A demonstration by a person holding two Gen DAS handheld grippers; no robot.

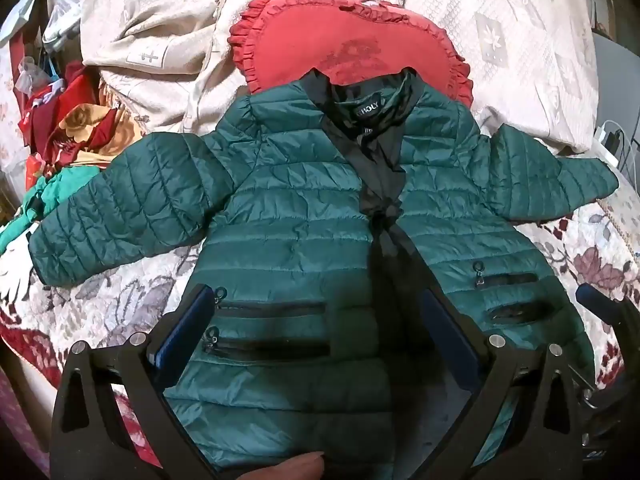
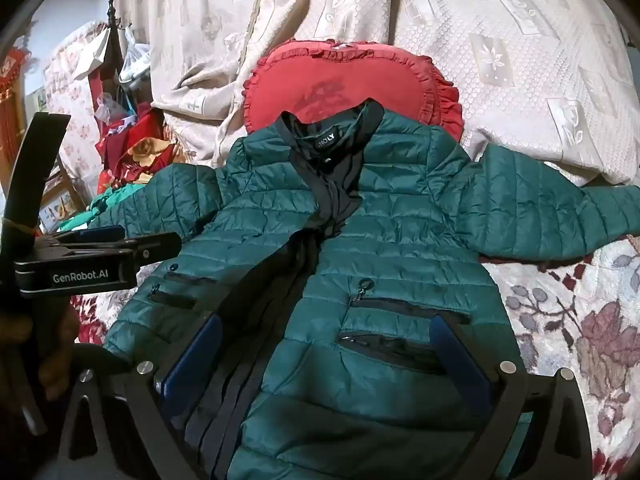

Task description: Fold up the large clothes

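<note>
A dark green quilted jacket [image 1: 304, 216] lies face up on the bed, front open, black lining showing, both sleeves spread out sideways. In the right wrist view the same jacket [image 2: 400, 248] fills the middle. My left gripper [image 1: 320, 304] hovers over the jacket's lower front, jaws wide apart, nothing pinched between them. My right gripper [image 2: 328, 332] is open too, above the lower hem on the side with the zip pockets. The left gripper's body [image 2: 96, 256] shows at the left edge of the right wrist view, and part of the right gripper [image 1: 608, 312] at the left view's right edge.
A red frilled heart cushion [image 1: 352, 52] lies behind the collar. Beige patterned covers [image 2: 500, 48] are heaped at the back. A pile of red, yellow and teal clothes [image 1: 68, 140] sits at the left. The floral bedspread [image 2: 580, 320] lies beneath. A fingertip [image 1: 304, 468] shows at the bottom.
</note>
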